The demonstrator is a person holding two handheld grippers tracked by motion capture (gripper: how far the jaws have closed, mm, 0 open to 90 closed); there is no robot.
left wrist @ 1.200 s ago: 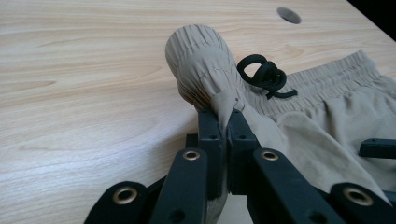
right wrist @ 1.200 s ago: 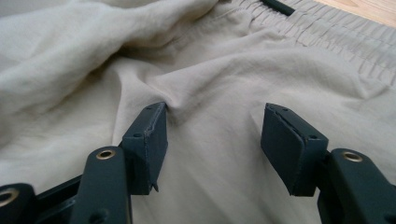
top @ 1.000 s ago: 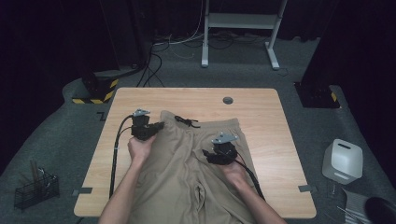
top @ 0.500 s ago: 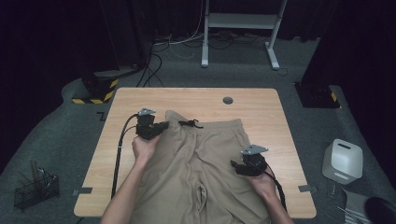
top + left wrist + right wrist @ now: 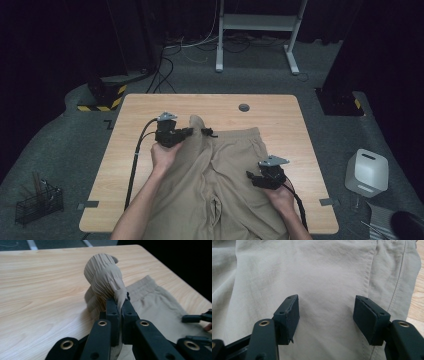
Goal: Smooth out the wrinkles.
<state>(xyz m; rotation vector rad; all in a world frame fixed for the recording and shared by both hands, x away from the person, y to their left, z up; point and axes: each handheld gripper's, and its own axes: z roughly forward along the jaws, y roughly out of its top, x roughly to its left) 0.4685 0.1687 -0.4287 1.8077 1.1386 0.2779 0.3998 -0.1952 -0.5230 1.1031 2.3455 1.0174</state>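
A pair of khaki trousers [image 5: 220, 185] lies spread across the near half of a light wooden worktop [image 5: 145, 107], waistband toward the far edge and legs running off the near edge toward the person. In the high view, the left gripper [image 5: 187, 132] sits at the waistband's left end, carried by a hand [image 5: 164, 154] whose bare forearm comes up from the bottom of the frame. The left gripper view shows its black jaws pressed tight together on a pinch of the elastic waistband [image 5: 106, 280], which rises above them in a gathered, ribbed bunch lifted clear of the wood. The rest of the waistband lies flat to the right of the bunch.

The right gripper [image 5: 251, 178] rests over the trousers' right leg, near the worktop's right edge, held by the other hand [image 5: 281, 194]. In the right gripper view its jaws stand wide apart, with smooth fabric and a stitched side seam [image 5: 369, 277] beneath them; nothing is caught between the pads, and they have just been opening.

A black drawstring [image 5: 207, 132] lies at the middle of the waistband, just beside the left gripper. A small round grommet [image 5: 244, 107] sits in the worktop beyond the trousers. A white box [image 5: 367, 172] stands on the carpet to the right.
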